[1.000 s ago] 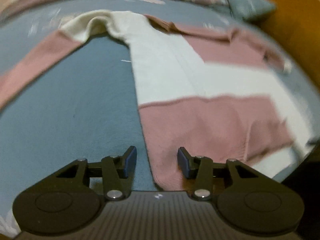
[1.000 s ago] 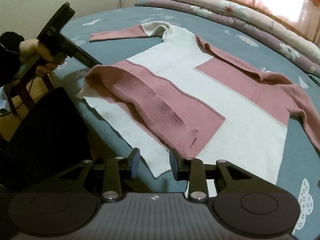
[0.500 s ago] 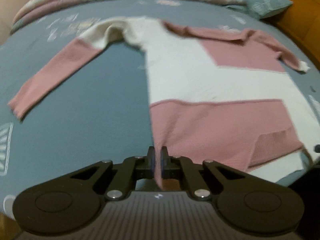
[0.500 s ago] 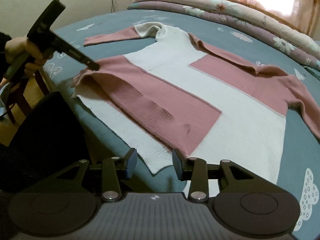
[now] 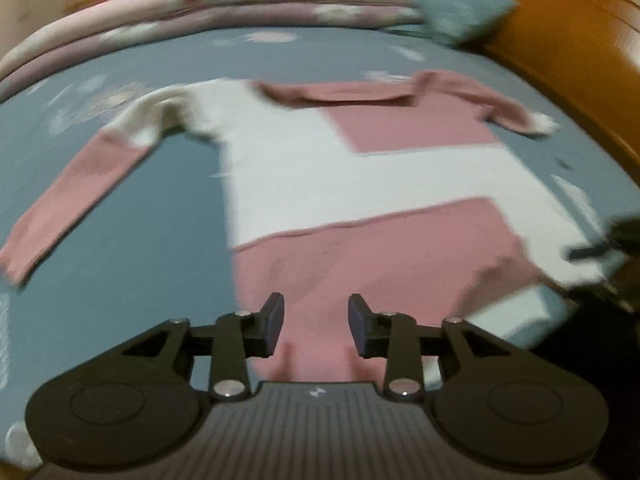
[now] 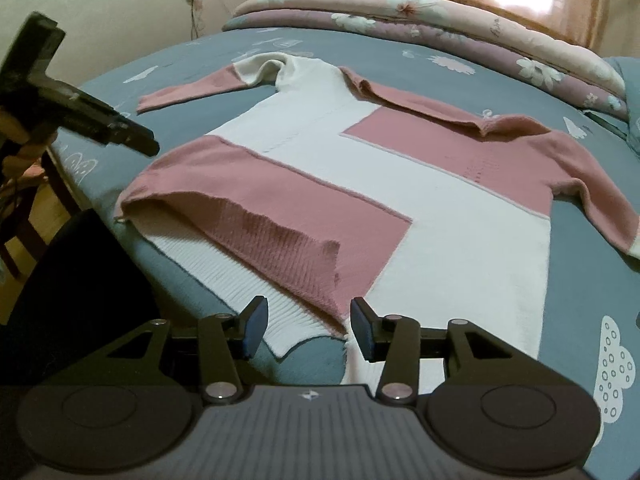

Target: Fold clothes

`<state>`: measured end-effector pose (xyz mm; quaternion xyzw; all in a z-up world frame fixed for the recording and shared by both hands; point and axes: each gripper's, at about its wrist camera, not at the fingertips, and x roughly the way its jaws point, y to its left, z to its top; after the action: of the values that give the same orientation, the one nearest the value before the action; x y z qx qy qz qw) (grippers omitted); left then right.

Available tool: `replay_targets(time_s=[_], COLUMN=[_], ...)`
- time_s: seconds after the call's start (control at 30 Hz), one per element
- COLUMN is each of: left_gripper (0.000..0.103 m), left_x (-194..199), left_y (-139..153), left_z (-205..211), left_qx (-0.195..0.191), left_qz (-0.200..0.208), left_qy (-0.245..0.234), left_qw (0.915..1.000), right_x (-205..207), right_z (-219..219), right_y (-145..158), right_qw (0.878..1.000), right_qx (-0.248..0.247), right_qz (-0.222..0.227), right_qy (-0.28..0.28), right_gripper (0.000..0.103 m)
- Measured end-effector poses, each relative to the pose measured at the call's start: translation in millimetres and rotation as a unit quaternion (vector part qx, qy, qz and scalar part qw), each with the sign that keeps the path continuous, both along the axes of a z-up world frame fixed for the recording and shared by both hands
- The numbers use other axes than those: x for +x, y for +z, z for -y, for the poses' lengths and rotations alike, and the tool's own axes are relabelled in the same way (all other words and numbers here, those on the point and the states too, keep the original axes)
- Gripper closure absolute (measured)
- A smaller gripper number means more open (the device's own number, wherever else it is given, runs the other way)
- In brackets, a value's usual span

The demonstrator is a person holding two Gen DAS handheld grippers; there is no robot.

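Observation:
A pink-and-white block sweater (image 5: 320,176) (image 6: 400,168) lies spread front up on the blue-grey bed sheet (image 5: 120,240), hem nearest me. One sleeve (image 5: 80,184) stretches out to the left and the other (image 5: 500,108) bends at the far right. My left gripper (image 5: 316,322) hovers over the pink hem, jaws opening, pads clear of the cloth. In the right wrist view the left gripper (image 6: 140,144) hangs above the hem's left corner. My right gripper (image 6: 308,326) sits low at the hem's other end, jaws opening, ribbed edge below the gap, not pressed.
Folded flowered quilts (image 6: 440,20) line the far side of the bed, with a blue pillow (image 5: 448,16) and a wooden headboard (image 5: 560,40) at the right. The bed's near edge drops to a dark object (image 6: 80,280). A hand (image 6: 16,136) holds the left gripper.
Half a second ago the left gripper was shut on the pink hem; it has now let go, opened and risen. The right gripper's jaws have spread wider.

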<state>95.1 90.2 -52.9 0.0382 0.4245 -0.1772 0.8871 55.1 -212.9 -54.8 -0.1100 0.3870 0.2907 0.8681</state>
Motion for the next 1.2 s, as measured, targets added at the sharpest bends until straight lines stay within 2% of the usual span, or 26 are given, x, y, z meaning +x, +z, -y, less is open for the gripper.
replay_targets(time_s=[0.07, 0.2, 0.33, 0.37, 0.47, 0.6, 0.67, 0.73, 0.77, 0.9, 1.03, 1.2], left_gripper=[0.067, 0.067, 0.066, 0.063, 0.062, 0.061, 0.058, 0.057, 0.057, 0.056, 0.053, 0.049], left_x=[-2.0, -3.6, -13.1, -17.2, -23.4, -22.5, -18.3, -16.0, -14.8, -12.0, -6.1, -0.7], left_y=[-6.5, -24.5, -37.4, -39.1, -32.7, -17.3, -13.3, -10.5, -9.1, -4.1, 1.5, 6.4], left_z=[11.7, 26.0, 32.8, 34.3, 34.3, 33.5, 32.8, 30.3, 29.1, 15.0, -9.6, -39.2], left_qx=[-0.003, 0.005, 0.029, 0.036, 0.041, 0.02, 0.017, 0.022, 0.024, 0.029, 0.03, 0.022], left_qz=[-0.008, -0.042, -0.076, -0.079, -0.073, -0.041, -0.032, -0.023, -0.019, -0.007, -0.006, -0.011], left_qy=[-0.031, -0.054, -0.084, -0.092, -0.098, -0.087, -0.075, -0.064, -0.058, -0.019, 0.043, 0.106], left_qw=[0.9995, 0.9976, 0.9931, 0.9919, 0.9917, 0.9951, 0.9965, 0.9975, 0.9978, 0.9994, 0.9986, 0.994], right_x=[0.6, -1.5, -3.4, -3.6, -2.6, 2.5, 5.9, 9.7, 11.7, 22.9, 36.4, 46.1], right_z=[-0.3, 1.2, 8.7, 10.7, 16.1, 18.1, 16.7, 16.5, 17.0, 25.4, 38.7, 49.2], right_y=[0.2, 0.4, -4.0, -5.3, -8.4, -7.3, -6.0, -6.9, -8.4, -24.0, -41.2, -56.1], right_qw=[1.0, 1.0, 1.0, 1.0, 0.999, 0.999, 0.998, 0.996, 0.994, 0.977, 0.952, 0.925], right_qx=[0.002, 0.001, 0.001, 0.002, 0.006, 0.023, 0.034, 0.056, 0.07, 0.136, 0.185, 0.241], right_qz=[0.001, 0.0, -0.008, -0.011, -0.017, -0.022, -0.027, -0.047, -0.062, -0.144, -0.208, -0.248], right_qy=[-0.003, -0.008, -0.019, -0.023, -0.032, -0.044, -0.053, -0.056, -0.057, -0.084, -0.13, -0.16], right_gripper=[0.052, 0.051, 0.047, 0.047, 0.047, 0.048, 0.051, 0.069, 0.072, 0.073, 0.072, 0.072])
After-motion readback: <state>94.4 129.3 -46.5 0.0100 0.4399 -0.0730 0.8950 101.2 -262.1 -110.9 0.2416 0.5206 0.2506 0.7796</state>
